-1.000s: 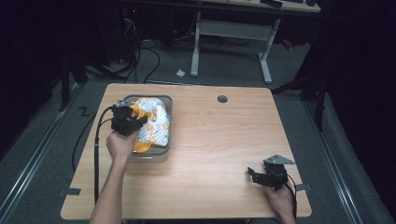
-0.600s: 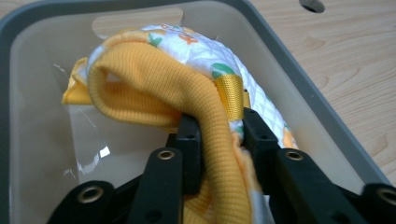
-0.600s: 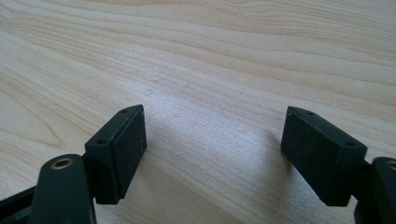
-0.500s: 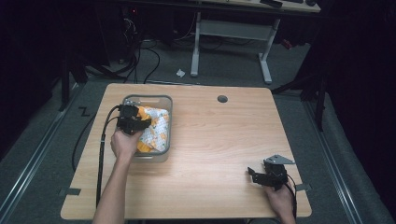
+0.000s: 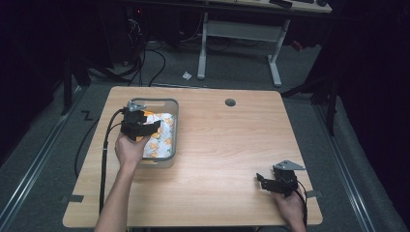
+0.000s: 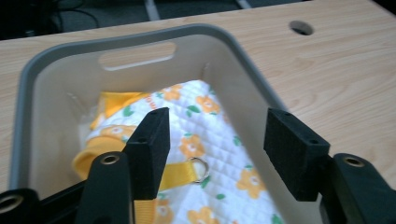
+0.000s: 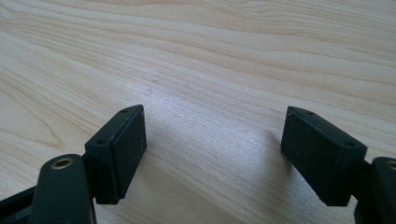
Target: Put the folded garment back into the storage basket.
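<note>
Jaws on both grippers are spread wide, nothing pinched. From the high view, the left gripper (image 5: 137, 123) has slid back toward the near-left of the grey bin (image 5: 170, 145) at the tabletop's left edge, so the grab hasn't happened yet. Left gripper view: the flowered quilted cloth (image 6: 210, 154) with its yellow strap (image 6: 180, 171) lies in the bin. Right gripper view: the right gripper (image 7: 212, 156) idles over bare wood near the front-right corner.

- The cloth (image 6: 205, 140) runs off the bottom edge of the left gripper view.
- The bin (image 6: 42, 65) hides the cloth's lower folds.
- In the high view, the left gripper (image 5: 155, 126) and hand (image 5: 129, 149) cover part of the cloth.
</note>
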Action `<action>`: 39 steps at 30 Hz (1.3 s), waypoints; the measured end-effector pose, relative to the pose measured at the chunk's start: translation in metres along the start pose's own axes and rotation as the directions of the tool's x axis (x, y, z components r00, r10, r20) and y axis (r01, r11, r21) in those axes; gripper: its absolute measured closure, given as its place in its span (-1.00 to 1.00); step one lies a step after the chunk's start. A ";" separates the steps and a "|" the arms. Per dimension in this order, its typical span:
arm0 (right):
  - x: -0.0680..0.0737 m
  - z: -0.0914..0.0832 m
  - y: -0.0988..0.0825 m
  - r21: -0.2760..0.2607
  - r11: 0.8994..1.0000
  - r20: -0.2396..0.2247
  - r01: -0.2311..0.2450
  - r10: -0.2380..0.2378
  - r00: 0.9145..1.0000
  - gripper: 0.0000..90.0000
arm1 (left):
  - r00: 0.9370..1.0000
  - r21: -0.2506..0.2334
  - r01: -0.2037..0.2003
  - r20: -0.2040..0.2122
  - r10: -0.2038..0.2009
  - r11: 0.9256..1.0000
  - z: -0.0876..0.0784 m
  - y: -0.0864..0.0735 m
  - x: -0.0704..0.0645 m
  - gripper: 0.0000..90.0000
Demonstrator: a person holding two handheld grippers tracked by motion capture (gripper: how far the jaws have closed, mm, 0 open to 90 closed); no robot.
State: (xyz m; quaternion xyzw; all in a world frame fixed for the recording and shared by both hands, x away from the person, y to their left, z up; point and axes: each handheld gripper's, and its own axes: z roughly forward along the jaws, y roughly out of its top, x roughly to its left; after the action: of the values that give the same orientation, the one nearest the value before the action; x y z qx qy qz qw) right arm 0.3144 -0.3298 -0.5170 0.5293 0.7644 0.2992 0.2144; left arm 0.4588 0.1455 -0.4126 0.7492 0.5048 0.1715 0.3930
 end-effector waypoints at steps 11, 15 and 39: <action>0.000 0.000 0.000 0.000 1.000 0.001 0.000 0.000 1.000 -0.50 | 0.999 -0.073 -0.010 0.040 0.013 0.997 -0.023 0.002 -0.013 -0.11; 0.000 0.000 0.000 0.000 1.000 0.001 -0.001 0.001 1.000 -0.50 | 0.998 -0.093 -0.022 0.055 0.027 0.995 -0.032 0.001 -0.019 -0.13; 0.000 0.000 0.000 0.002 1.000 0.001 -0.003 0.003 1.000 -0.50 | 0.991 -0.162 -0.040 0.120 0.060 0.986 -0.059 -0.009 -0.042 -0.18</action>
State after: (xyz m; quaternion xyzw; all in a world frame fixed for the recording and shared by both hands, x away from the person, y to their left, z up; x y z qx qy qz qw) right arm 0.3143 -0.3298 -0.5169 0.5307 0.7639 0.2986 0.2138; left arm 0.3964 0.1346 -0.3758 0.7371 0.4450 0.1742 0.4778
